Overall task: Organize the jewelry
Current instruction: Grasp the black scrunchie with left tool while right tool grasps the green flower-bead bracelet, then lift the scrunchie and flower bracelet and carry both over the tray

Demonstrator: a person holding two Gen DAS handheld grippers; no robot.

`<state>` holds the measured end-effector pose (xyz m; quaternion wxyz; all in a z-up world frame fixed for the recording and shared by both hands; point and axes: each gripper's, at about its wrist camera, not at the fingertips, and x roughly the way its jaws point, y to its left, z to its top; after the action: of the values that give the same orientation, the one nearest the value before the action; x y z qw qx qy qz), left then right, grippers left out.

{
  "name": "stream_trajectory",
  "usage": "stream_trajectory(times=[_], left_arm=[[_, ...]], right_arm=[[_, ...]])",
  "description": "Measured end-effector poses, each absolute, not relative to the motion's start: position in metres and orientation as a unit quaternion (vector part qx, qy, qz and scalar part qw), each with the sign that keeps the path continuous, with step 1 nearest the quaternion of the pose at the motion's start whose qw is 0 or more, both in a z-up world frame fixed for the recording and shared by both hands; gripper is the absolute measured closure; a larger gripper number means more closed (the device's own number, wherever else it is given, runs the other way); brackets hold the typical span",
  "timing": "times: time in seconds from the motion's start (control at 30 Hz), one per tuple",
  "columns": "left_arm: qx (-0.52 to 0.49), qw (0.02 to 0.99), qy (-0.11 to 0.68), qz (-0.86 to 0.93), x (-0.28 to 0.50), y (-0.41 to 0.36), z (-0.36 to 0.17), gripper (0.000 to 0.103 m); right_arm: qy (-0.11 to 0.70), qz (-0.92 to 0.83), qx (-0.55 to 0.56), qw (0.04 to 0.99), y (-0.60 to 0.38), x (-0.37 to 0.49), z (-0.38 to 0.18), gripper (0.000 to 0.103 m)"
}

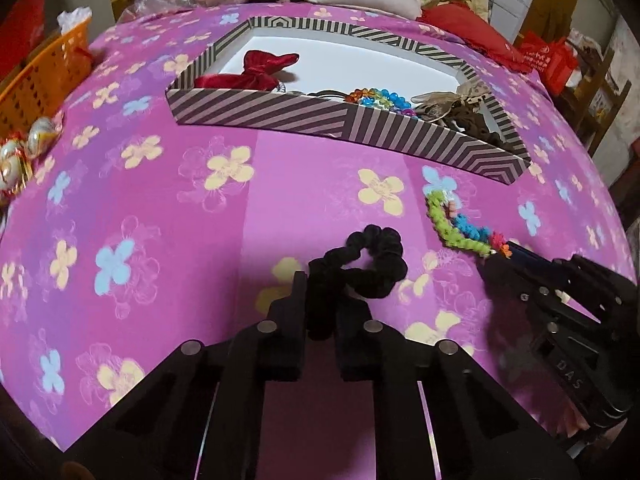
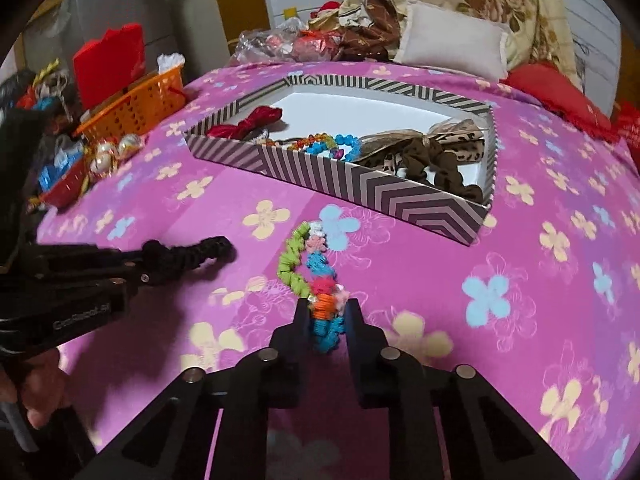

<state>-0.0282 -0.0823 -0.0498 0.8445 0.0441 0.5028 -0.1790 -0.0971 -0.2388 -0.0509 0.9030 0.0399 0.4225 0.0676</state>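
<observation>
A black scrunchie (image 1: pixel 360 260) lies on the pink flowered bedspread (image 1: pixel 160 200), and my left gripper (image 1: pixel 322 300) is shut on its near end. In the right wrist view the same black scrunchie (image 2: pixel 188 254) sticks out of the left gripper (image 2: pixel 150 268). A multicoloured yarn hair band (image 2: pixel 308 276) lies just right of it, with my right gripper (image 2: pixel 326 316) shut on its orange and blue end. The hair band (image 1: pixel 456 224) and right gripper (image 1: pixel 504 254) also show in the left wrist view. Behind both stands a striped box (image 1: pixel 280 110) holding a red velvet bow (image 1: pixel 248 74), a bead bracelet (image 1: pixel 380 100) and brown scrunchies (image 1: pixel 476 124).
An orange basket (image 1: pixel 44 76) and pearly ornaments (image 1: pixel 24 152) sit at the bed's left edge. Pillows (image 2: pixel 452 40), a plastic bag of items (image 2: pixel 280 46) and red cushions (image 2: pixel 560 88) lie behind the box. A person's hand (image 2: pixel 36 396) holds the left gripper.
</observation>
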Motion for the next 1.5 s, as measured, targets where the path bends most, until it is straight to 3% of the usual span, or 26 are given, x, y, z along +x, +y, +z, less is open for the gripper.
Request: stream_trajectory(times=[0.2, 0.27, 1.5], left_arm=[[0.031, 0.850, 0.493, -0.182, -0.040, -0.077, -0.040, 0.094], [0.030, 0.855, 0.484, -0.185, -0.044, -0.076, -0.033, 0.094], [0.047, 0.884, 0.437, -0.162, -0.050, -0.076, 0.014, 0.094]], right_arm=[[0.401, 0.071, 0.052, 0.912, -0.239, -0.115, -0.031, 0.090], [0.391, 0.073, 0.056, 0.916, -0.239, -0.120, -0.022, 0.097], [0.351, 0.081, 0.049, 0.931, -0.239, -0.122, 0.028, 0.098]])
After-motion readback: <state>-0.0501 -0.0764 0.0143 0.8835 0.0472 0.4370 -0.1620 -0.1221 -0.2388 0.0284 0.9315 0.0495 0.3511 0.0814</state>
